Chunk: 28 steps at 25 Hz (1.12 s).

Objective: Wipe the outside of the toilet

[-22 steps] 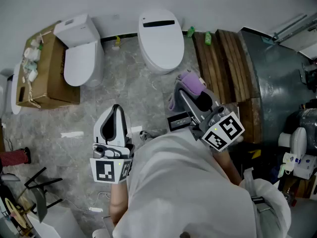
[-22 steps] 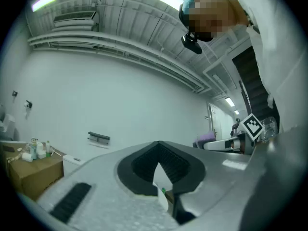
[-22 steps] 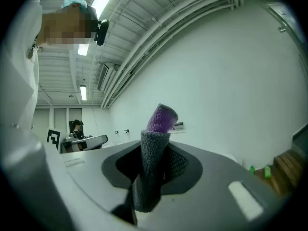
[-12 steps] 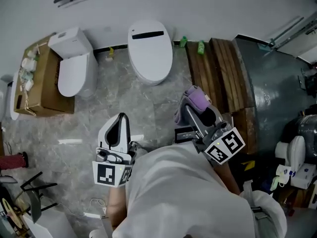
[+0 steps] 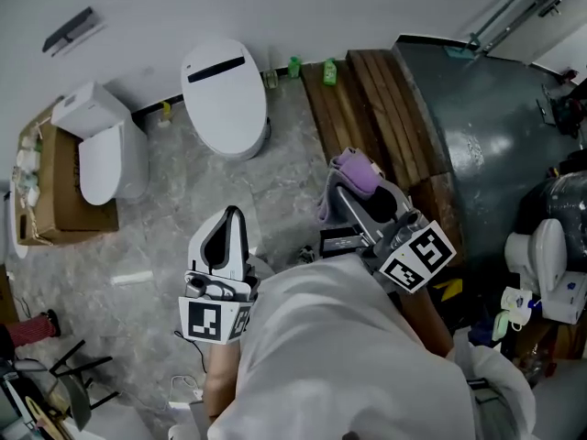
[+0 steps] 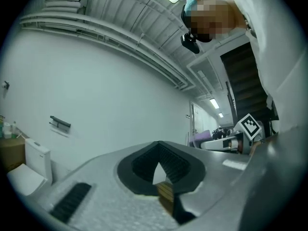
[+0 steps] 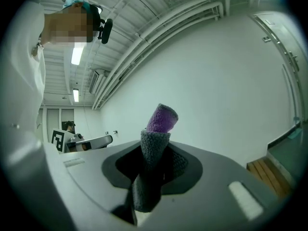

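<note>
A white oval toilet [image 5: 225,94] with its lid down stands against the far wall. A second white toilet [image 5: 99,149] with a tank is to its left. Both are well ahead of the grippers. My right gripper [image 5: 336,183] is held out over the floor, shut on a purple-and-grey cloth [image 5: 356,167]. In the right gripper view the cloth [image 7: 159,124] sticks up from between the shut jaws of the right gripper [image 7: 153,165]. My left gripper [image 5: 232,214] points towards the toilets from the left, shut with nothing in it. The left gripper [image 6: 160,150] faces a bare white wall.
A cardboard box [image 5: 50,195] of bottles sits left of the tank toilet. Wooden planks [image 5: 367,99] and a big grey metal body [image 5: 486,145] lie to the right. Two green bottles [image 5: 294,66] and a yellow bottle [image 5: 165,110] stand at the wall's foot. A bracket [image 5: 71,27] hangs on the wall.
The head view has swung to the right, so both toilets and the box have slid left in the picture. Both grippers keep their pose, the right one still on the cloth.
</note>
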Available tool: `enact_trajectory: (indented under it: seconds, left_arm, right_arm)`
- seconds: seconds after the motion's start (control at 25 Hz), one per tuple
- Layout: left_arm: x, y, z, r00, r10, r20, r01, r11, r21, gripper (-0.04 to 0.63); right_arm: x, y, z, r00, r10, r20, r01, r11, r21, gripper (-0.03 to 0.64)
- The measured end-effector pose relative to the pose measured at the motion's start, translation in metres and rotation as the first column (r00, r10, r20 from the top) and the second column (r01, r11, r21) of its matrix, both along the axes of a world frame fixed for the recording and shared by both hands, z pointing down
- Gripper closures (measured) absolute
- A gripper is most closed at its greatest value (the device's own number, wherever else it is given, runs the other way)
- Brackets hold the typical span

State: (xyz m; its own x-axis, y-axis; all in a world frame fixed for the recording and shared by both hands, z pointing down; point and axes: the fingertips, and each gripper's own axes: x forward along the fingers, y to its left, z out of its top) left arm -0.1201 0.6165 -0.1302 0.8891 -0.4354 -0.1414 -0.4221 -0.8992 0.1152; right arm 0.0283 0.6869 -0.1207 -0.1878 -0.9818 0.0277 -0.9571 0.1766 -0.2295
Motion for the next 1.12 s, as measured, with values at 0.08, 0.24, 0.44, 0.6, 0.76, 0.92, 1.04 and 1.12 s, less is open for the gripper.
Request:
enact_trajectory:
  seconds: [0.08, 0.24, 0.44, 0.6, 0.76, 0.92, 1.04, 1.12]
  left_arm:
    - [0.025, 0.0, -0.006, 1.0, 0.012, 0.011, -0.012, 1.0, -0.004, 0.589]
    - [0.051, -0.02, -0.012, 1.0, -0.009, 0.019, 0.009, 1.0, 0.009, 0.589]
    - [0.076, -0.071, -0.001, 1.0, 0.001, 0.009, -0.001, 1.0, -0.005, 0.591]
    - [0.113, -0.129, 0.001, 1.0, 0.001, -0.015, -0.001, 1.0, -0.017, 0.591]
    - [0.147, -0.199, -0.007, 1.0, 0.023, -0.018, -0.023, 1.0, 0.004, 0.591]
    - [0.154, -0.255, -0.014, 0.999, 0.041, 0.001, -0.041, 0.998, 0.042, 0.591]
    - [0.148, -0.295, -0.016, 1.0, 0.03, 0.001, -0.03, 0.998, 0.048, 0.591]
    - [0.142, -0.318, -0.016, 1.0, 0.008, 0.0, -0.008, 0.999, 0.048, 0.591]
  right_arm:
    - [0.027, 0.005, -0.001, 1.0, 0.027, 0.008, -0.026, 0.999, -0.019, 0.522]
    - [0.067, 0.001, 0.006, 0.997, 0.077, 0.031, -0.076, 0.996, -0.042, 0.522]
    - [0.1, -0.034, 0.013, 0.992, 0.116, 0.041, -0.114, 0.992, -0.056, 0.52]
    - [0.139, -0.078, 0.015, 0.987, 0.155, 0.039, -0.151, 0.985, -0.085, 0.52]
    - [0.177, -0.143, 0.01, 0.985, 0.173, 0.011, -0.17, 0.979, -0.111, 0.52]
    - [0.192, -0.2, 0.01, 0.985, 0.157, -0.073, -0.166, 0.974, -0.155, 0.52]
    - [0.197, -0.24, 0.01, 0.98, 0.13, -0.153, -0.156, 0.972, -0.173, 0.52]
    - [0.198, -0.264, 0.009, 0.976, 0.101, -0.194, -0.137, 0.974, -0.181, 0.518]
